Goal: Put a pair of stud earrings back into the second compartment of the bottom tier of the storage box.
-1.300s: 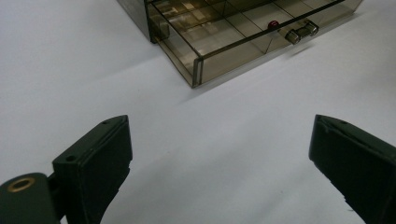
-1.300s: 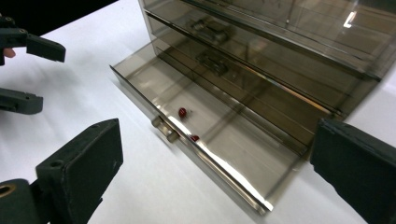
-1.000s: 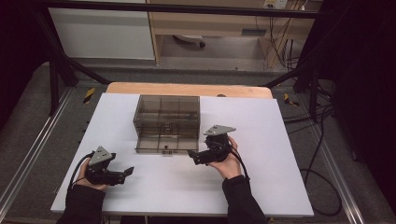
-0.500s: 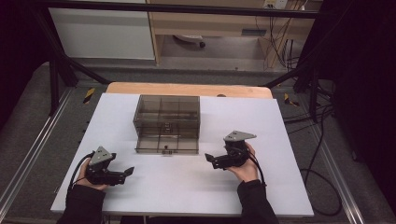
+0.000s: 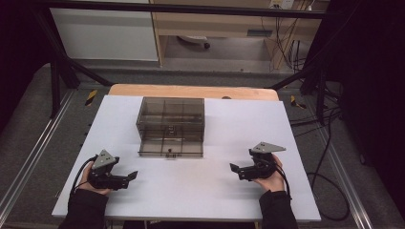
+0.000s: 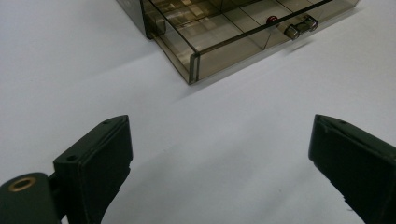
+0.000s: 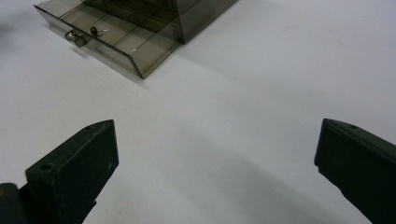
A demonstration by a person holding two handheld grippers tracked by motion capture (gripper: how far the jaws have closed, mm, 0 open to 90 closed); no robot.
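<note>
A smoky see-through drawer box (image 5: 170,117) stands in the middle of the white table (image 5: 205,191). Its bottom drawer (image 5: 171,147) is pulled out toward me, with a small metal knob (image 5: 168,155) on the front. A small red thing (image 6: 271,19) lies inside the drawer just behind the knob (image 6: 299,28); the right gripper view shows this red thing (image 7: 94,30) too. My left gripper (image 5: 131,175) rests near the front left, open and empty. My right gripper (image 5: 234,169) sits at the front right, open and empty. Both point at the drawer (image 7: 116,42) from a distance.
A wooden board edge (image 5: 191,90) runs along the table's far side. Black frame struts (image 5: 57,62) rise at both back corners. Cables (image 5: 329,191) trail on the floor to the right. Bare white surface lies between the grippers.
My right gripper has drawn away from the drawer front, moving right and back toward the table's front right. The left gripper has stayed put.
</note>
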